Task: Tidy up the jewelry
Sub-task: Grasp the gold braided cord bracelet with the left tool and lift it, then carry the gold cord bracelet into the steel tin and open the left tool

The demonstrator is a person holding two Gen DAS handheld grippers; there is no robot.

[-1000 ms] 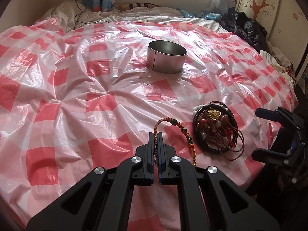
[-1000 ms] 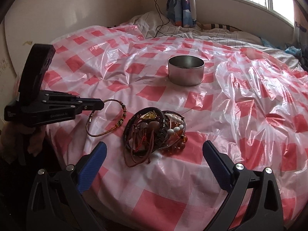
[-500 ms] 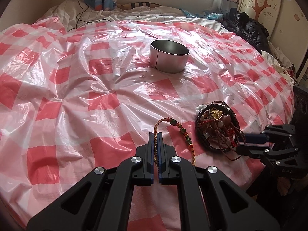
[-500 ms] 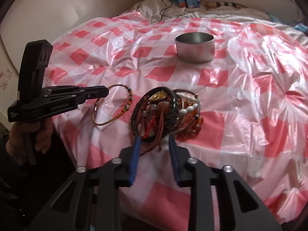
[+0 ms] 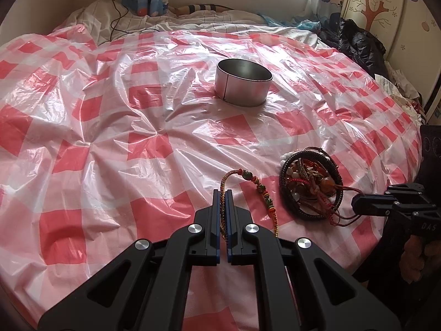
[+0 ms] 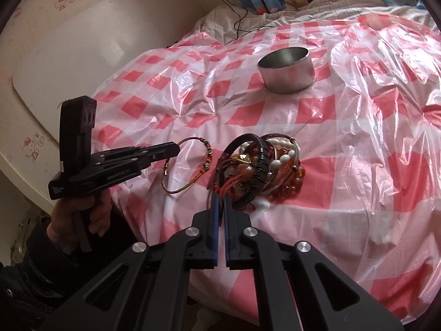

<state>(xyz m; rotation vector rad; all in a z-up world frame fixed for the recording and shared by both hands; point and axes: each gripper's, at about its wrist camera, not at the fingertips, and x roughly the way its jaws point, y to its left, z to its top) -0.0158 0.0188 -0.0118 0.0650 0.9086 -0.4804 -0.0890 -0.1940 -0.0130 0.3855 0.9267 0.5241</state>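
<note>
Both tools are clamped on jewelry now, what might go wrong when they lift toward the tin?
1. The right tool has just closed on thin red cords at the near edge of the tangled bracelet pile; lifting may drag the whole clump or drop pieces.
2. The left tool pinches only one side of the braided beaded bracelet, so it could swing or slip.
3. The metal tin sits on wrinkled plastic sheet and may tip.

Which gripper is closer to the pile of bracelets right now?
Right. The right gripper is shut on cords at the pile of bracelets; the left gripper holds a braided bracelet beside it.
</note>
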